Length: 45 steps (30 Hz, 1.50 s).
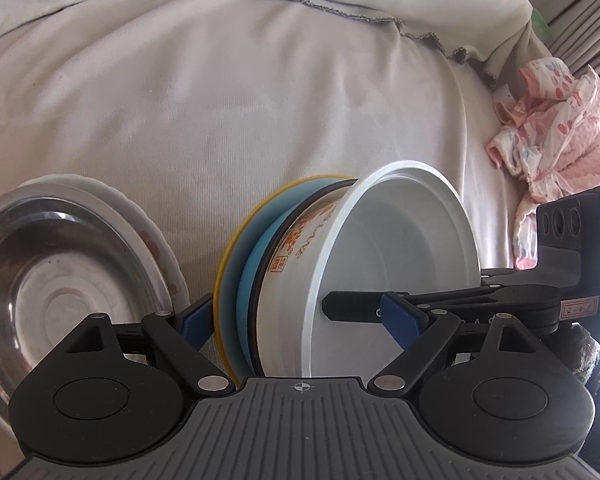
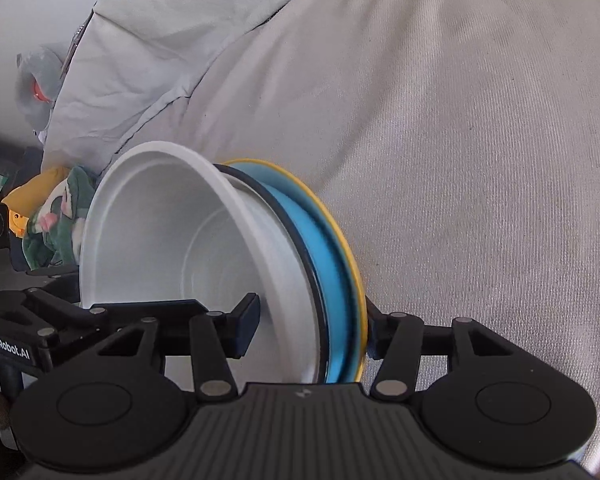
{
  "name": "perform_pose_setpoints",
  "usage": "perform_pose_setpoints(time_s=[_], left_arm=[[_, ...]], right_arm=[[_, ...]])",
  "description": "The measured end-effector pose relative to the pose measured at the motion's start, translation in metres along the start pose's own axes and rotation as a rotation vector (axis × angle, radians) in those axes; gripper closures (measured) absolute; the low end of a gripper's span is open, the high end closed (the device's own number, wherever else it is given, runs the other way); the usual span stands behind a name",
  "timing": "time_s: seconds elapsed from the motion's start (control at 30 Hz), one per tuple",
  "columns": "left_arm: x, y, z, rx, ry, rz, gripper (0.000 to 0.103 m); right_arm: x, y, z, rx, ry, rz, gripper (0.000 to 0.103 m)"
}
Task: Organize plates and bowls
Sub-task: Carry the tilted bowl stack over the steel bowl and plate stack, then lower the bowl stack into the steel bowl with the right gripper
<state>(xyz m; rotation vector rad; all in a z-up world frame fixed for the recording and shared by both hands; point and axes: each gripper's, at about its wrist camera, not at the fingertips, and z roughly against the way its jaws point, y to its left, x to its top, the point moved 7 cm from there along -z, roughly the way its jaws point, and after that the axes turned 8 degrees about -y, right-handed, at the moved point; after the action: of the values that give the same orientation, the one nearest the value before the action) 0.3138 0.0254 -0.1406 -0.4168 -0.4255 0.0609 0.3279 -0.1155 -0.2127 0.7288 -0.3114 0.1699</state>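
On my far left a steel dish (image 1: 48,256) sits nested in a white plate (image 1: 156,236) with a small red pattern, both lying on the pale sheet (image 1: 260,100). Next comes the stack I am holding, tipped on its side: a yellow-rimmed blue plate (image 1: 244,268), then a black-rimmed bowl (image 1: 288,264) with orange lettering, then a white bowl (image 1: 400,240) with its mouth facing right. My left gripper (image 1: 304,316) is clamped across this stack, one blue pad behind the yellow rim and the other inside the white bowl (its tip hidden there). My right gripper (image 2: 312,324) clamps the same stack (image 2: 268,264), its left finger (image 2: 246,320) inside the white bowl and its right finger behind the yellow rim. Far right lies a pink cloth (image 1: 548,132).
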Motion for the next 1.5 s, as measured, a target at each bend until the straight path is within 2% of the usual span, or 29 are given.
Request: perform_pose_setpoints(time_s=[0.17,0.3,0.4,0.53,0.67,0.83,0.93,1.13,1.27,1.5], left_arm=[[0.007,0.0,0.015,-0.025,-0.005,0.014,0.013],[0.017,0.006,0.051,-0.052,-0.048,0.012,0.013],[0.021,0.022,0.085,-0.044,-0.098,0.017,0.013],[0.014,0.063,0.115,-0.009,-0.144,0.071,0.013],[-0.006,0.12,0.115,-0.014,-0.129,0.206,0.013],[-0.029,0.17,0.097,-0.022,-0.095,0.289,0.013],[-0.034,0.185,0.089,-0.058,-0.101,0.33,0.013],[-0.036,0.186,0.094,-0.061,-0.141,0.283,0.017],[-0.038,0.19,0.102,-0.062,-0.146,0.286,0.026],[-0.038,0.192,0.106,-0.066,-0.164,0.302,0.027]], right_arm=[[0.008,0.016,0.009,-0.022,0.007,0.003,0.05],[0.022,0.057,0.021,-0.039,-0.003,0.075,0.05],[0.031,0.096,0.019,-0.027,-0.004,0.138,0.05],[0.033,0.141,-0.01,0.001,0.03,0.216,0.05],[0.02,0.169,-0.06,-0.016,0.11,0.256,0.05],[0.001,0.176,-0.107,-0.077,0.196,0.295,0.05],[0.003,0.182,-0.11,-0.124,0.171,0.351,0.051],[0.003,0.184,-0.115,-0.194,0.178,0.38,0.05],[0.006,0.184,-0.115,-0.19,0.176,0.349,0.051],[0.005,0.189,-0.111,-0.199,0.145,0.349,0.054]])
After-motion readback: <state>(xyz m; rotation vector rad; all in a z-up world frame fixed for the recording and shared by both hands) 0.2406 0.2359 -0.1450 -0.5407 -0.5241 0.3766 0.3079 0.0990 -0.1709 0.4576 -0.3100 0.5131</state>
